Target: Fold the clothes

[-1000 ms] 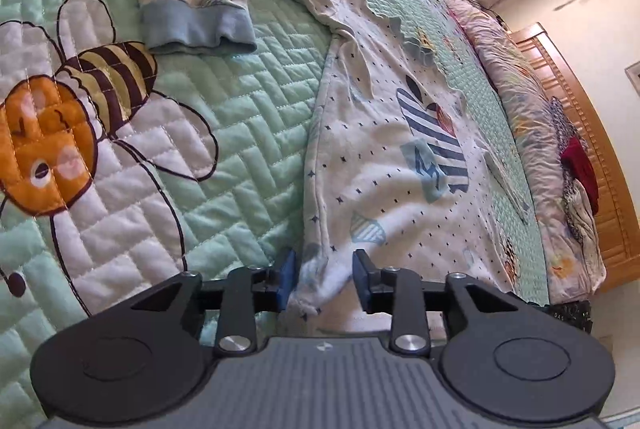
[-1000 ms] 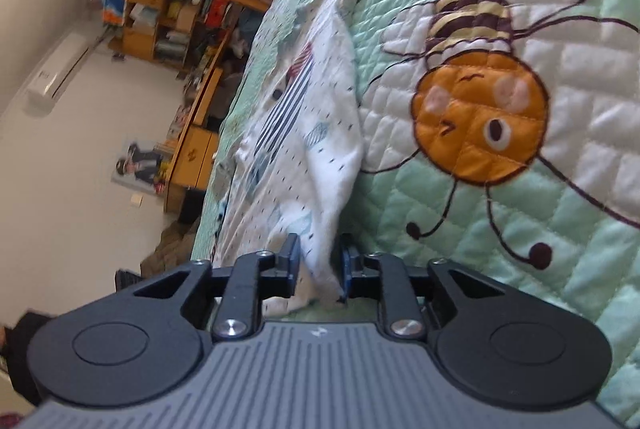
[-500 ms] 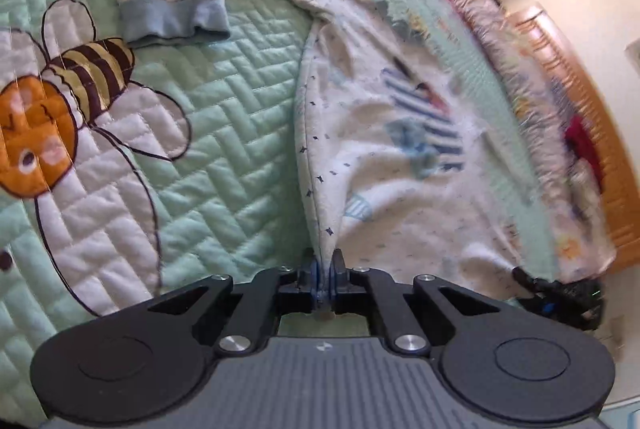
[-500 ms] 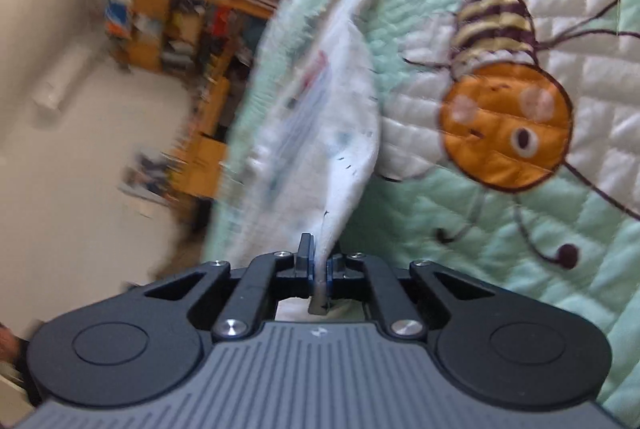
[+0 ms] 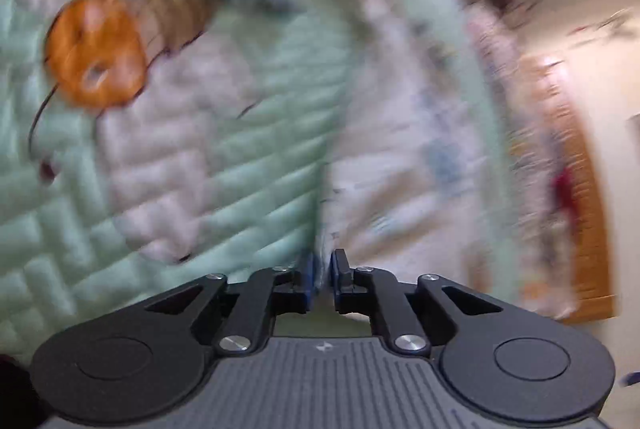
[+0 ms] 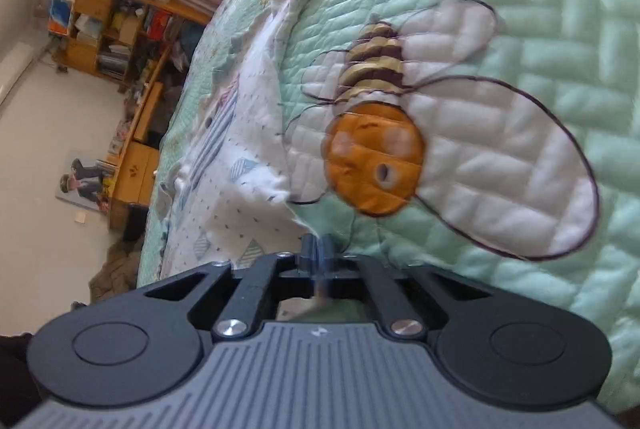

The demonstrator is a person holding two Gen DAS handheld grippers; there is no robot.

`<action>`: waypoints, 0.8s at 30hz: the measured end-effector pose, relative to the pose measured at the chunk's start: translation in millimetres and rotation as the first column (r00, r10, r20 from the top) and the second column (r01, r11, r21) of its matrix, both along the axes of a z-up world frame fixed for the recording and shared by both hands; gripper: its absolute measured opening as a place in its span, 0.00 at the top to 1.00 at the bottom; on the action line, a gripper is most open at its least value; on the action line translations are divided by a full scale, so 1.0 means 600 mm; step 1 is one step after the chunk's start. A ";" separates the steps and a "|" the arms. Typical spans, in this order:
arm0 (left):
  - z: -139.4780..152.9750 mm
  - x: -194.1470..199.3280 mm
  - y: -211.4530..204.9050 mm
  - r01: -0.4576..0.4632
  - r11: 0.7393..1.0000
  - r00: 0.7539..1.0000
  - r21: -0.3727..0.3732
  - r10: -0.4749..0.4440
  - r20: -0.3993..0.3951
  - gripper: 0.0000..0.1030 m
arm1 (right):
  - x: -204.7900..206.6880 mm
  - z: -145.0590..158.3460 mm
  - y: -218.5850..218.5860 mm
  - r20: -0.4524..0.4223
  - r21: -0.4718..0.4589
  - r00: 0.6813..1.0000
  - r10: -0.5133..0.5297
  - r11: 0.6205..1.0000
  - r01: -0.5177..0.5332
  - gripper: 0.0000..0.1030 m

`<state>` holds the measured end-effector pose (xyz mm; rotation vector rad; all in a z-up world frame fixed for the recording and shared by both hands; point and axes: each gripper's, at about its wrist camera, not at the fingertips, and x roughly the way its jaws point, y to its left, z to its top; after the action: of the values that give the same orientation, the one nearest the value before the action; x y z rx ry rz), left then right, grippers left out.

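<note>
While the left-wrist view is smeared with blur, the left claw [image 5: 322, 271] can be made out at 6 o'clock with a narrow gap between its blue-padded fingers [image 5: 307, 275]; its jaws are opening slightly, and the hem of the white printed garment [image 5: 400, 165] still sits pinched between them. From that claw the garment runs up toward 12 and 1 o'clock across the mint quilted bed cover [image 5: 248, 157], a pale band with faint blue marks. At 10 o'clock on the cover lies the bee appliqué [image 5: 96, 49], well apart from the claw and beside the garment's left edge.

Seen from the right wrist, the picture is sharper. The right claw [image 6: 318, 249] is closed tight on a thin corner of the same garment [image 6: 240, 165], the fabric coming out from between the pads and spreading toward 10 and 11 o'clock, dotted with small marks and a striped print. Its right edge lies just beside the bee appliqué [image 6: 376, 165], which sits at 1 o'clock from the claw on the bed cover [image 6: 540, 9]. Beyond the bed, at 10 o'clock, wooden shelves [image 6: 100, 25] stand against the wall, crowded with things.
</note>
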<state>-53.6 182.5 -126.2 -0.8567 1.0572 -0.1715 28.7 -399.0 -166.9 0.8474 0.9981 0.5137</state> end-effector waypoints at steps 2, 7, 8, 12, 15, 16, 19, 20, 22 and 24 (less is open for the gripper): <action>0.010 -0.007 -0.004 -0.011 0.998 0.999 0.058 0.009 0.046 0.86 | -0.017 -0.004 -0.012 0.024 0.043 0.999 -0.037 0.998 0.036 0.94; 0.077 -0.015 -0.019 -0.077 0.938 0.986 0.337 0.021 0.167 0.59 | -0.056 0.042 -0.024 0.142 -0.123 0.986 -0.083 0.987 0.100 0.86; 0.092 -0.018 -0.025 -0.102 0.914 0.983 0.392 0.031 0.183 0.55 | -0.062 0.056 -0.019 0.175 -0.166 0.981 -0.081 0.980 0.111 0.83; 0.136 -0.016 -0.065 -0.041 0.896 0.952 0.443 -0.100 0.289 0.51 | -0.050 0.110 0.023 0.318 -0.228 0.948 0.018 0.972 0.058 0.75; 0.138 0.017 -0.136 0.101 0.875 0.907 0.474 -0.276 0.317 0.23 | -0.026 0.129 0.086 0.367 -0.145 0.922 0.126 0.986 -0.077 0.48; 0.128 0.033 -0.155 0.136 0.870 0.899 0.474 -0.310 0.310 0.21 | -0.002 0.126 0.110 0.357 -0.115 0.922 0.146 0.987 -0.112 0.47; 0.073 0.098 -0.186 0.202 0.838 0.921 0.506 -0.339 0.194 0.22 | 0.059 0.077 0.150 0.224 -0.107 0.963 0.149 0.986 -0.127 0.48; 0.050 0.118 -0.184 0.190 0.830 0.942 0.524 -0.305 0.142 0.32 | 0.072 0.065 0.144 0.191 -0.113 0.975 0.111 0.989 -0.091 0.68; 0.055 0.123 -0.171 0.143 0.858 0.954 0.493 -0.252 0.163 0.30 | 0.097 0.043 0.131 0.131 -0.126 0.991 0.031 0.992 -0.014 1.00; 0.073 0.118 -0.156 0.106 0.879 0.962 0.465 -0.209 0.175 0.29 | 0.103 0.048 0.125 0.117 -0.139 0.993 -0.020 0.990 0.036 0.92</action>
<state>17.5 88.7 -82.6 -0.3171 0.9053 -0.1460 90.6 -323.8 -138.1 0.6969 0.9039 0.4575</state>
